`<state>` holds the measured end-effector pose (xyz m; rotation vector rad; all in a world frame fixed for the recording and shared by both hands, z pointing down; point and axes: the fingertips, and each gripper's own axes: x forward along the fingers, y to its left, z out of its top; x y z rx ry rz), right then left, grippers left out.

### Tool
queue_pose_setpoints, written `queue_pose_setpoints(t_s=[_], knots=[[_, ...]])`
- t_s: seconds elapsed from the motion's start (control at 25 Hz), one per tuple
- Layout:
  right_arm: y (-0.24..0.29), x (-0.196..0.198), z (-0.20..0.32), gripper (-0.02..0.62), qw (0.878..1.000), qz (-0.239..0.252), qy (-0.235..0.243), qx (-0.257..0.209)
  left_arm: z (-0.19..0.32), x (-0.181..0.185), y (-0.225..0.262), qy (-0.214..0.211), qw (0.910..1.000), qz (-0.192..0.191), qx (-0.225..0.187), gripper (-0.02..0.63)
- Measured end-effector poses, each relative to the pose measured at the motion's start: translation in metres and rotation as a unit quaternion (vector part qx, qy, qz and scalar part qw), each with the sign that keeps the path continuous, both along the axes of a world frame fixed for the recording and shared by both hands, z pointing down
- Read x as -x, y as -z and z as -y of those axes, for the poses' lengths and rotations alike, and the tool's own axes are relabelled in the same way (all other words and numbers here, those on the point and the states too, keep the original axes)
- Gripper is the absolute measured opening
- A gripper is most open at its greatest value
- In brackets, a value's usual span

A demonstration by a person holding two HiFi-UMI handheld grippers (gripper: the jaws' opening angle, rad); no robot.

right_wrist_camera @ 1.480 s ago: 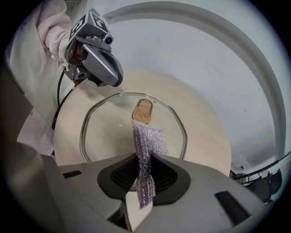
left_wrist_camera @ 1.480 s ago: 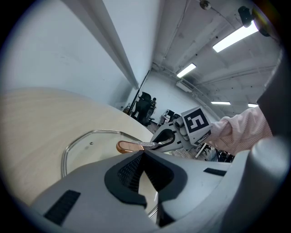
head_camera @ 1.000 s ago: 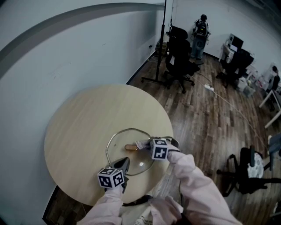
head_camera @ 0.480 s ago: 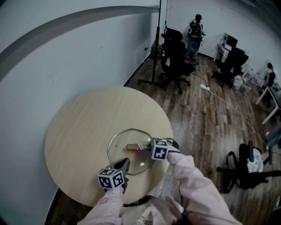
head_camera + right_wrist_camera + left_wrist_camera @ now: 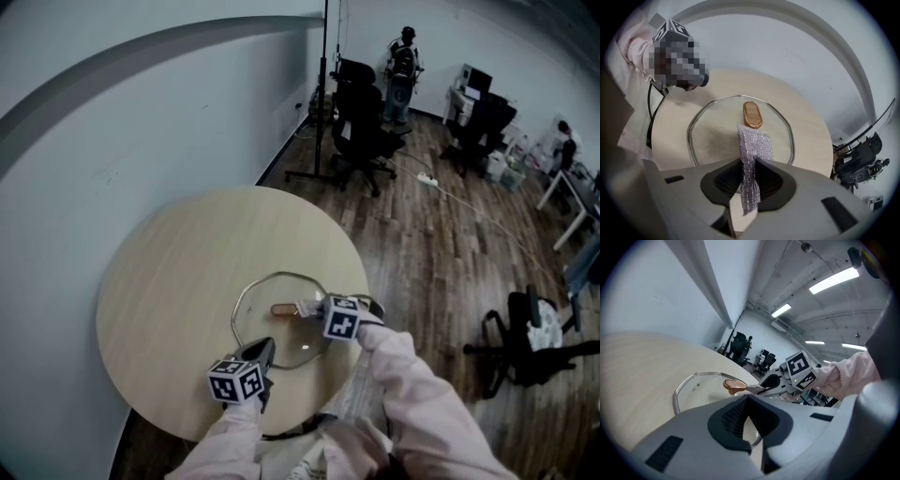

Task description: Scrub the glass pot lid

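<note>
Round pale tabletop [image 5: 169,272] carries the glass pot lid [image 5: 258,309], with the left gripper [image 5: 265,349] jaws drawn together at its near rim and the right gripper [image 5: 302,307] jaws pinching a silvery scrub cloth [image 5: 752,150] just short of the copper handle [image 5: 281,309] ahead, so scrubbing seems under way and next wants a pressed sweep across the glass.

Both arms reach forward and down from the bottom of the head view, pale pink sleeves [image 5: 412,394] running close together. The left gripper [image 5: 260,353] sits low and nearer the body, its marker cube [image 5: 235,380] facing up, and its jaws are drawn in tight at the tips over the near edge of the glass pot lid [image 5: 272,333]. The right arm crosses in from the right, bent at the elbow. The right gripper [image 5: 309,307] points left, jaws pinched on a silvery mesh scouring cloth [image 5: 753,145] that hangs out both sides of the jaws.
</note>
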<state>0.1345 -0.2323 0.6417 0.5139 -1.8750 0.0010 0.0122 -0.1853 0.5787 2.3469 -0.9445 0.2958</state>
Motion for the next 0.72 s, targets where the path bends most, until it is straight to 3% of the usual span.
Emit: queue_pose_setpoints(t_s=[0.72], knots=[[-0.003, 0.006, -0.009, 0.089, 0.998, 0.006, -0.069, 0.0, -0.011, 0.0, -0.01, -0.052, 0.9986, -0.001, 0.008, -0.003]])
